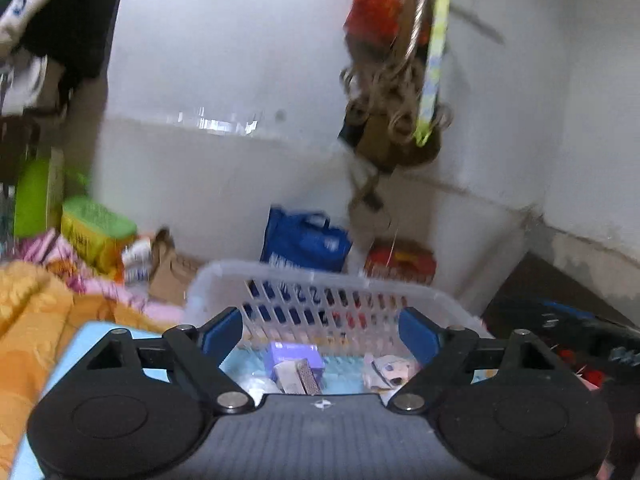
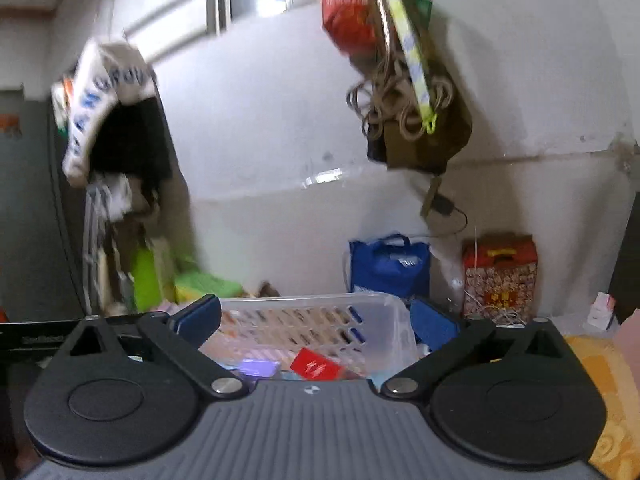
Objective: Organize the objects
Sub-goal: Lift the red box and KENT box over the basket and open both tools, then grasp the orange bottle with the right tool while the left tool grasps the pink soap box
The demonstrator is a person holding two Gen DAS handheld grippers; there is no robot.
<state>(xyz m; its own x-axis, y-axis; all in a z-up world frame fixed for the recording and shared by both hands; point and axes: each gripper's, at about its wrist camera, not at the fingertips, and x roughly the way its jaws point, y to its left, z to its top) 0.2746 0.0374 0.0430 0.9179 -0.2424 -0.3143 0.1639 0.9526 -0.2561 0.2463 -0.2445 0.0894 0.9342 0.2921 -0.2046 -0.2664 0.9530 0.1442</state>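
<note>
Tongs gape empty: left gripper (image 1: 320,330) and right gripper (image 2: 316,322) hover over the slotted basket (image 1: 320,280); likely between picks, next choosing an item.

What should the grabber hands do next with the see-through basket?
Probably lower the right gripper toward the red packet in the basket. Both grippers hang open and empty above it, the left gripper too, and small things already lie inside, so picking one seems next.

The right tool (image 2: 316,326), fingers spread wide, hovers before a clear plastic basket (image 2: 384,320) holding a red packet (image 2: 316,365); a blue bag (image 2: 388,266) and red box (image 2: 500,276) line the white wall.
</note>
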